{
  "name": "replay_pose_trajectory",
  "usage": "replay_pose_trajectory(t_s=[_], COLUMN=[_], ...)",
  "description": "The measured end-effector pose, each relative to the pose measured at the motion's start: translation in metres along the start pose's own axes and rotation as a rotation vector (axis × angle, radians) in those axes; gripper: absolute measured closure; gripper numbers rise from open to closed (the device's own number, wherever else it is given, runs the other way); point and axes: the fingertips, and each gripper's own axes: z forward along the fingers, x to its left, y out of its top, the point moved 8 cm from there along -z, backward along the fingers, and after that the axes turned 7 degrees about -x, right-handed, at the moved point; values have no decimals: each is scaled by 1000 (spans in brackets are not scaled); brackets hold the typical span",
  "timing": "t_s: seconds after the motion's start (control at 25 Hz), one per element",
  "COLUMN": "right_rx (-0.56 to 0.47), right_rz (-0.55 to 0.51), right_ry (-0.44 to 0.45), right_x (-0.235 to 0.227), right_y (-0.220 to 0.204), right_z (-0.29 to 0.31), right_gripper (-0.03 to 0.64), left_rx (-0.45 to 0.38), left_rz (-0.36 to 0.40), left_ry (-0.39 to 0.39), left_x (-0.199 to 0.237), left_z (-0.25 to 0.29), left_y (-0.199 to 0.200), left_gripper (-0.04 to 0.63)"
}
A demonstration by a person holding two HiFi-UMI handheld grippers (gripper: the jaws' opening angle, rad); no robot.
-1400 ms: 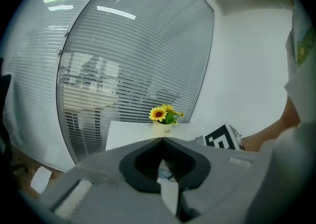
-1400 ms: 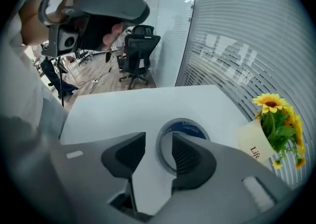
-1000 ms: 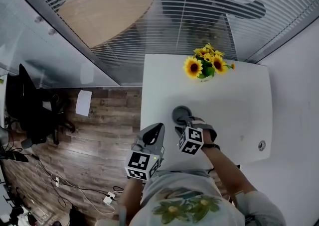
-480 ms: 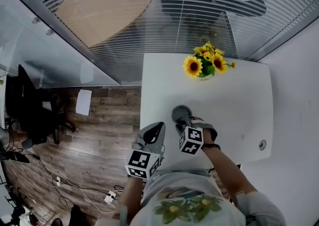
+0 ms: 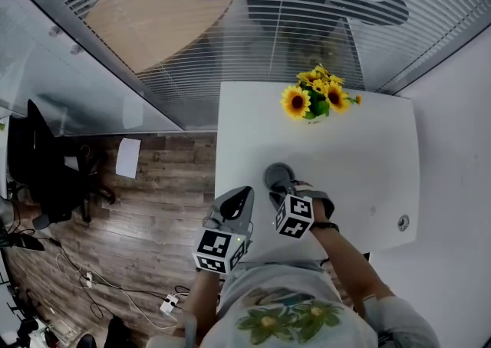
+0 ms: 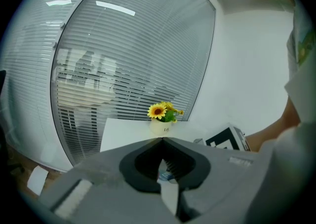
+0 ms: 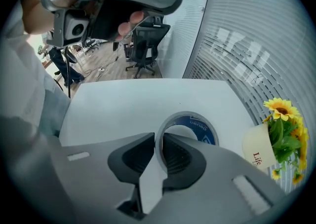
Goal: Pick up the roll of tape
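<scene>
The roll of tape [image 5: 277,175], grey with a blue core label, lies flat on the white table [image 5: 360,162] near its left front. In the right gripper view the roll of tape [image 7: 198,126] has its near wall between my jaws, one inside the ring and one outside. My right gripper [image 5: 277,188] points steeply down. Its jaws have just been closing, and the right gripper [image 7: 159,136] now presses on that wall. My left gripper [image 5: 245,196] hovers at the table's left front edge, apart from the tape. The left gripper [image 6: 163,140] has its tips together and holds nothing.
A pot of sunflowers [image 5: 317,98] stands at the table's far edge, against the window blinds [image 5: 291,9]. A round cable hole [image 5: 403,223] is at the table's right front. Wooden floor and a black office chair [image 5: 46,170] lie to the left.
The right gripper's jaws have drawn in onto the roll's near wall. Both hands and the roll keep their places.
</scene>
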Motion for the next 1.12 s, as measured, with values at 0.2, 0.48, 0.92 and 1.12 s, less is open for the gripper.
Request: replay_pose_trajectory(t_s=[0.2,0.48,0.92,1.12], right_rx=[-15,-45,-100,-128], right_rz=[4,6,12,23], right_ry=[-16,-39,-81,-99], right_x=[-1,-3,2,5], right_y=[3,12,19,24], right_z=[-6,-17,-36,-49], right_gripper=[561,561,561,561], left_rx=[-1,-11,-27,-35], left_rz=[2,13,25,29], left_ry=[3,8,29,36], left_x=[0,-1,-2,-5], left_z=[-3,-8,-19,-26], left_y=[-1,2,2,4], left_gripper=[592,592,592,592])
